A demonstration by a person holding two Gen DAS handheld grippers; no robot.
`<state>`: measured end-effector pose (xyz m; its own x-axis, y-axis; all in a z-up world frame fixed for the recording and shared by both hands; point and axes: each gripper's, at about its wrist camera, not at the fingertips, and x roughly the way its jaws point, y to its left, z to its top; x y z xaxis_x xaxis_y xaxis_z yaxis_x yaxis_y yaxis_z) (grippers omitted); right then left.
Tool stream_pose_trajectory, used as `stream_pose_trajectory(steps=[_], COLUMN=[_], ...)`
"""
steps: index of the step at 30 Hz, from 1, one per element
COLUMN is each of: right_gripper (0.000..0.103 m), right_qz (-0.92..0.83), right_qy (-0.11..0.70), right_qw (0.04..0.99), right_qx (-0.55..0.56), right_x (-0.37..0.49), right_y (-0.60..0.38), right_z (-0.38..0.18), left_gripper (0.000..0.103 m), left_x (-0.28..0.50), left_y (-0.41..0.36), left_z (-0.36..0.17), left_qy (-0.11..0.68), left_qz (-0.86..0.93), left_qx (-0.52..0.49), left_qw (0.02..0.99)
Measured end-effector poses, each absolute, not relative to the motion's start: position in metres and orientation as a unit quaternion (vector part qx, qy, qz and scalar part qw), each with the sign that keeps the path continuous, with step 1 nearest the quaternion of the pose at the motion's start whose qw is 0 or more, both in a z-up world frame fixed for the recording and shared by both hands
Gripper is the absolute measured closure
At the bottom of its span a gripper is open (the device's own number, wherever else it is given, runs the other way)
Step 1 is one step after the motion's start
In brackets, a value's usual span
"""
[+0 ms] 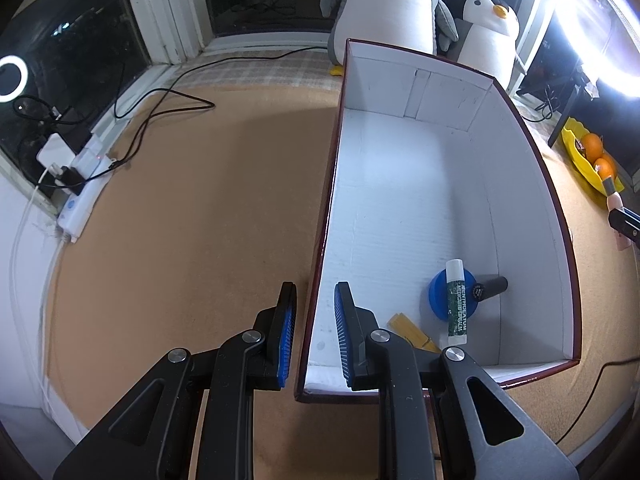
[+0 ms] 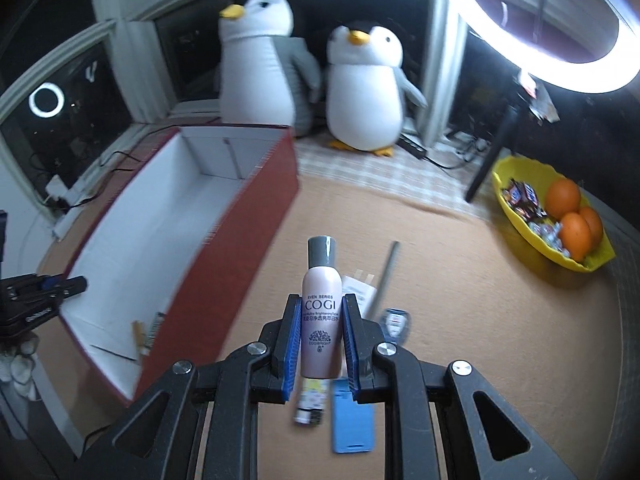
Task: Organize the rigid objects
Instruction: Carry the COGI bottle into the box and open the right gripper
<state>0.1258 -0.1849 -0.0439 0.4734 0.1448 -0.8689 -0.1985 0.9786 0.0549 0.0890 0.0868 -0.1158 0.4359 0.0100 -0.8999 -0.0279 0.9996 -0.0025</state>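
A red box with a white inside point(image 1: 420, 184) stands on the brown table; it also shows in the right wrist view point(image 2: 256, 220). My left gripper point(image 1: 316, 300) straddles the box's left wall point(image 1: 320, 276), one finger on each side; I cannot tell whether it clamps the wall. Inside lie a lip balm stick point(image 1: 457, 302), a blue round lid point(image 1: 440, 296), a black tube point(image 1: 492, 286) and a yellow piece point(image 1: 410, 330). My right gripper point(image 2: 321, 304) is shut on a pink COGI bottle point(image 2: 321, 312) with a grey cap, held above the table right of the box.
Under the right gripper lie a blue card holder point(image 2: 354, 420), a small tube point(image 2: 312, 400), a grey stick point(image 2: 386, 276), a white packet point(image 2: 362, 290) and a small blue item point(image 2: 396, 324). A yellow bowl of oranges point(image 2: 560, 216) stands right. Two plush penguins point(image 2: 368, 88) and cables point(image 1: 160, 104) are behind.
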Motion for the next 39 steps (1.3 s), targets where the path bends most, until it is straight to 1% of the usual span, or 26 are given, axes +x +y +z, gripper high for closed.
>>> stream_pose_trajectory(steps=[6, 13, 22, 25, 39], right_gripper=[0.085, 0.085, 0.085, 0.085, 0.085], right_qz=[0.139, 0.18, 0.211, 0.219, 0.24], right_qy=[0.493, 0.495, 0.497, 0.499, 0.513], right_qw=[0.858, 0.849, 0.84, 0.836, 0.822], right_qx=[-0.036, -0.045, -0.055, -0.058, -0.059], right_x=[0.118, 0.115, 0.11, 0.108, 0.105], right_y=[-0.147, -0.106, -0.077, -0.069, -0.048], right_z=[-0.035, -0.039, -0.041, -0.043, -0.055], left_gripper=[0.085, 0.085, 0.085, 0.091, 0.093], left_x=[0.086, 0.084, 0.081, 0.081, 0.08], left_y=[0.088, 0.088, 0.087, 0.086, 0.084], left_z=[-0.116, -0.114, -0.113, -0.113, -0.113], left_qy=[0.529, 0.524, 0.52, 0.519, 0.515], left_qz=[0.013, 0.013, 0.016, 0.017, 0.019], left_qx=[-0.013, -0.012, -0.011, -0.01, -0.003], left_qw=[0.849, 0.851, 0.854, 0.854, 0.857])
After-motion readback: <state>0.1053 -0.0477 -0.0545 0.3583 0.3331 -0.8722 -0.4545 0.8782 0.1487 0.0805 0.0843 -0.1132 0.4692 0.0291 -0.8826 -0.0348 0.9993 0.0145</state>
